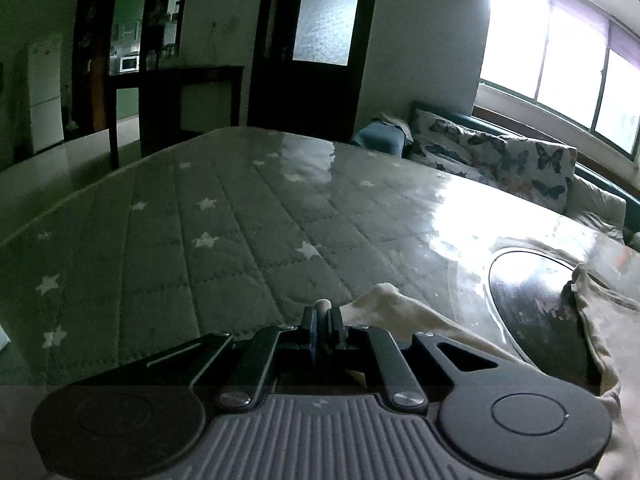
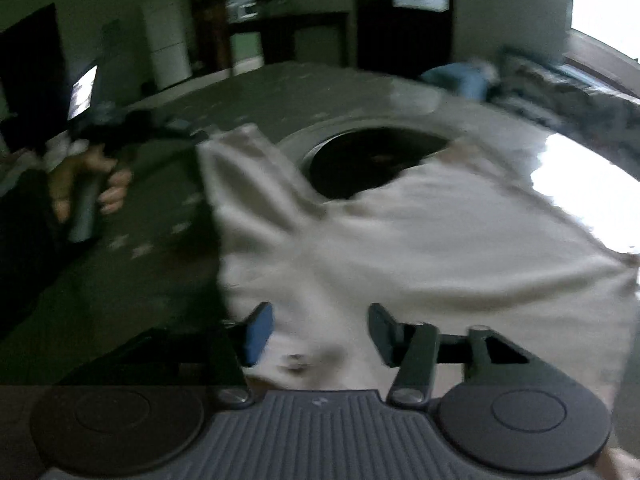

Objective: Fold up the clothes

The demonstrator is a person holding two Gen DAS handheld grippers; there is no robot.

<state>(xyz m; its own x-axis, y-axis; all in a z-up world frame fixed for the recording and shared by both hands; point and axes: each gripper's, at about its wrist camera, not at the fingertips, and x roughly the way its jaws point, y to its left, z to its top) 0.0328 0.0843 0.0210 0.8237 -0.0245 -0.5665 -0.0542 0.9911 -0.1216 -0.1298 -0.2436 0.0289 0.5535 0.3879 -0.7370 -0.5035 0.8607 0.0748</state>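
One garment: a pale cream cloth item point(image 2: 420, 240), plain, soft and creased. It lies spread on the glossy surface point(image 1: 400, 184), its upper edge overlapping the dark round inset point(image 2: 372, 160) in that surface. One narrow corner point(image 1: 384, 300) is drawn out to a point toward my left claw point(image 1: 322, 320), whose jaws are pinched shut on it. The main body lies rumpled, with folds running diagonally. The near portion sits between the parted jaws of my right claw point(image 2: 320, 332); whether they touch it I cannot tell.

Garment point(image 2: 420, 240): lay on table point(image 1: 240, 220), partly over round inset point(image 2: 372, 160).
Sofa point(image 1: 520, 160): stood behind table.
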